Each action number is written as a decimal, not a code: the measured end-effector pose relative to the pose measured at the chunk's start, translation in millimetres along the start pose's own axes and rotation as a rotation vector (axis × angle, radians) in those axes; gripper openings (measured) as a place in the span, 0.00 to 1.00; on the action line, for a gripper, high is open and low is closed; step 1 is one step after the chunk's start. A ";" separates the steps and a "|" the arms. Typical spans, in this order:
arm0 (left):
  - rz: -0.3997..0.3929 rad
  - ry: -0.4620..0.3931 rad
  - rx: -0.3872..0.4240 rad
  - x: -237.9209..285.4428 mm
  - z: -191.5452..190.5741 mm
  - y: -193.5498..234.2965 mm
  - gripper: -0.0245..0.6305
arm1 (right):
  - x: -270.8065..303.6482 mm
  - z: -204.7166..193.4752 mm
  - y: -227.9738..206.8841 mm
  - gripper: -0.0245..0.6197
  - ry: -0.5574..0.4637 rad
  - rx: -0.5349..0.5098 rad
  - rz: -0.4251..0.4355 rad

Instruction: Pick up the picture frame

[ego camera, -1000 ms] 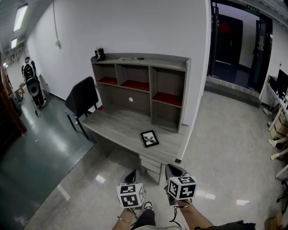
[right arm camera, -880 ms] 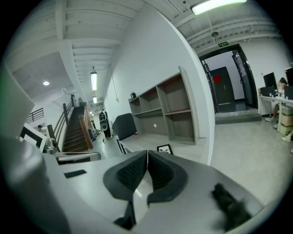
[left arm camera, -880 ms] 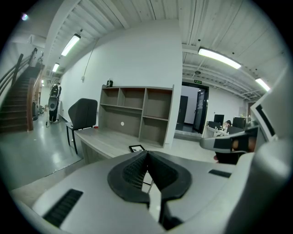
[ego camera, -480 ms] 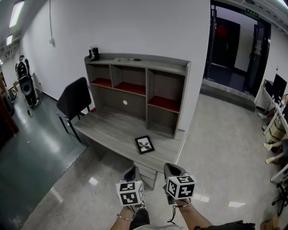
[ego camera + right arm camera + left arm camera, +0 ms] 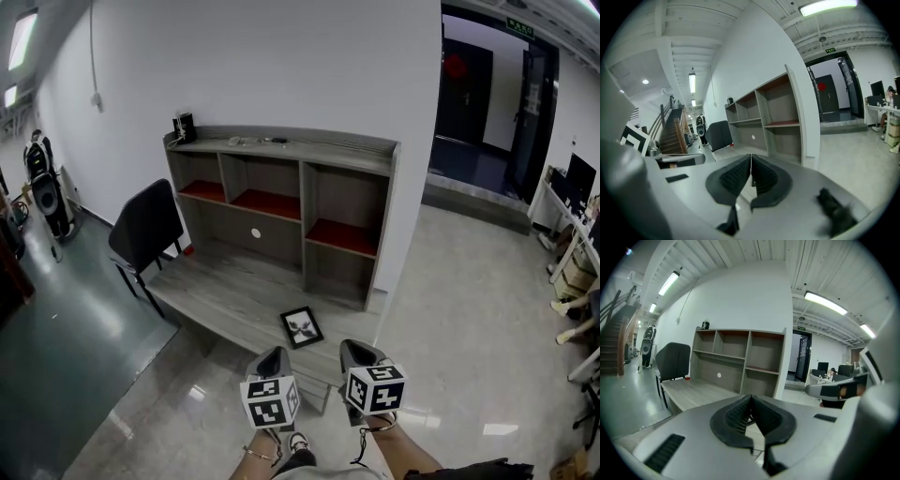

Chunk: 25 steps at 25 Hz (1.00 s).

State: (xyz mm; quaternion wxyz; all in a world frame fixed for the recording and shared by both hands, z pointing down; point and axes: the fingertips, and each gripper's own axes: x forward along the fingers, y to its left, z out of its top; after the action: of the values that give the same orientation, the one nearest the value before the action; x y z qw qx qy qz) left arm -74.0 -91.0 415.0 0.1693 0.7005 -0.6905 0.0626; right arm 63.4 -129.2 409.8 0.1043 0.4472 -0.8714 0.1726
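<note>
The picture frame (image 5: pixel 302 327), black-edged with a pale print, lies flat on the grey wooden desk (image 5: pixel 220 286) near its front right corner. My left gripper (image 5: pixel 273 356) and right gripper (image 5: pixel 354 352) are held side by side low in the head view, short of the desk's front edge and apart from the frame. The frame lies just beyond and between them. Both are shut with nothing held: the ribbed pads meet in the left gripper view (image 5: pixel 751 397) and in the right gripper view (image 5: pixel 751 156). Neither gripper view shows the frame clearly.
A shelf hutch (image 5: pixel 281 183) with red-lined compartments stands at the back of the desk, small items on top (image 5: pixel 183 126). A black chair (image 5: pixel 145 225) stands at the desk's left end. A dark doorway (image 5: pixel 478 103) opens at right over glossy floor (image 5: pixel 469 319).
The desk and frame have drawn nearer to the grippers and shifted left in the head view. Both grippers stay shut and level.
</note>
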 end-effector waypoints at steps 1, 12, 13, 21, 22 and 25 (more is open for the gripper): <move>0.000 -0.005 0.001 5.6 5.0 2.4 0.06 | 6.0 4.9 -1.1 0.09 -0.005 0.000 0.000; -0.002 0.016 0.024 63.6 25.3 27.5 0.06 | 69.3 26.9 -13.4 0.09 -0.006 0.024 0.003; -0.003 0.017 0.026 68.4 28.0 29.8 0.06 | 74.7 28.7 -15.4 0.09 -0.004 0.028 -0.001; -0.015 0.019 0.024 116.3 47.6 54.4 0.06 | 123.6 48.3 -24.2 0.09 0.005 0.017 -0.018; -0.019 0.017 0.022 122.0 50.8 57.0 0.06 | 129.4 51.6 -25.0 0.09 0.005 0.014 -0.021; -0.028 0.007 0.014 138.3 60.2 64.6 0.06 | 146.2 63.4 -26.9 0.09 0.001 0.005 -0.027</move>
State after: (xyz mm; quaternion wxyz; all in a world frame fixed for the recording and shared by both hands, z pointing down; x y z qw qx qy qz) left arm -141.3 -240.6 412.9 0.1679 0.7112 -0.6793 0.0674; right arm -0.9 -277.4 406.3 0.1058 0.4589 -0.8649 0.1735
